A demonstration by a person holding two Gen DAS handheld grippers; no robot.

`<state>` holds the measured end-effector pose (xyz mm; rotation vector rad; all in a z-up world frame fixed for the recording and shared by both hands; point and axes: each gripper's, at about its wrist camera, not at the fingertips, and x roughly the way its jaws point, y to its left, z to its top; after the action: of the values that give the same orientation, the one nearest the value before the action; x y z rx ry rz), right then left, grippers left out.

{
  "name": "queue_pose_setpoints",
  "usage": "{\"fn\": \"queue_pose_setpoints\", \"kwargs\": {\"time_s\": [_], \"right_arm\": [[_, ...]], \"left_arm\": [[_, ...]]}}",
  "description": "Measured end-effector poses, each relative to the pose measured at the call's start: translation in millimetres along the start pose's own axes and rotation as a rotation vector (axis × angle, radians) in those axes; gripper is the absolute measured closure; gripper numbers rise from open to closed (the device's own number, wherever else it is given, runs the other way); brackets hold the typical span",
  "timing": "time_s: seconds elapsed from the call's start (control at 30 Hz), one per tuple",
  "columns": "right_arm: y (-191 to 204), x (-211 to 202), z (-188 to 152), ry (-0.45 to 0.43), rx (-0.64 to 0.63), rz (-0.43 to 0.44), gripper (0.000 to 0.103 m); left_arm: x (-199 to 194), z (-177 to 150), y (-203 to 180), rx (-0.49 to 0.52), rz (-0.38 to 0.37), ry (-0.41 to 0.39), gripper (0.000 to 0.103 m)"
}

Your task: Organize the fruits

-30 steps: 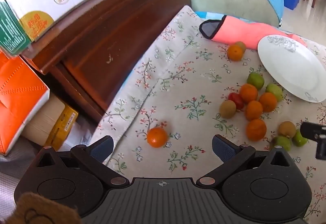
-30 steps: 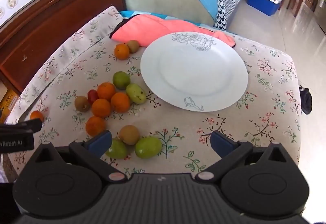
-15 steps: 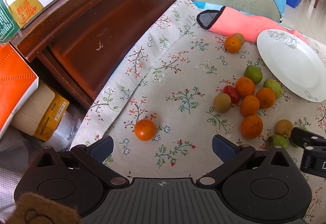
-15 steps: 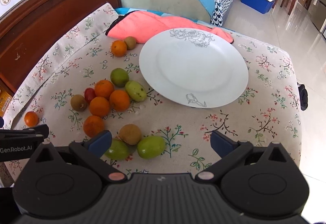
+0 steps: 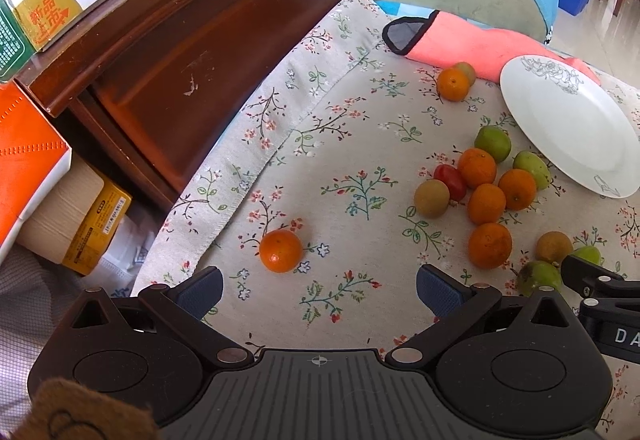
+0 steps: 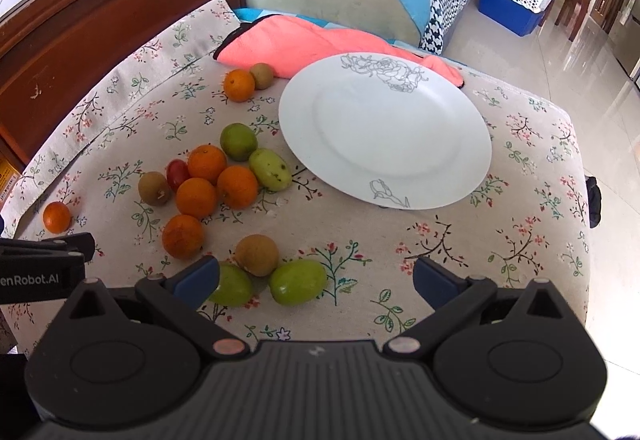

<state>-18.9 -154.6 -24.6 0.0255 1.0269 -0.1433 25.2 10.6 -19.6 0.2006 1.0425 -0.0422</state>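
With jaws spread wide, empty, left gripper [image 5: 319, 290] hovers just short of lone orange [image 5: 280, 251], far left of white plate [image 6: 384, 135]. Right gripper [image 6: 316, 280] likewise wide, empty, above green fruits [image 6: 297, 282] near plate's front.

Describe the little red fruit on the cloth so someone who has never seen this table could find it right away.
Start at the white plate on the flowered tablecloth and look to its left, where a cluster of oranges and green fruits sits. At the cluster's far left side, wedged between a brown fruit and an orange, lies the red fruit: the only red one, smaller and glossier than its neighbours.
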Motion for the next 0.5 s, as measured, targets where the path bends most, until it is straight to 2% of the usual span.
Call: {"fn": "queue_pose_setpoints", "kwargs": {"time_s": [0.5], "right_arm": [[4.0,2.0,-2.3,-0.017,-0.023,-0.01,0.001]], "left_arm": [[-1.4,-4.3,-10.1,0.038,0.003,-0.006,0.0]]}}
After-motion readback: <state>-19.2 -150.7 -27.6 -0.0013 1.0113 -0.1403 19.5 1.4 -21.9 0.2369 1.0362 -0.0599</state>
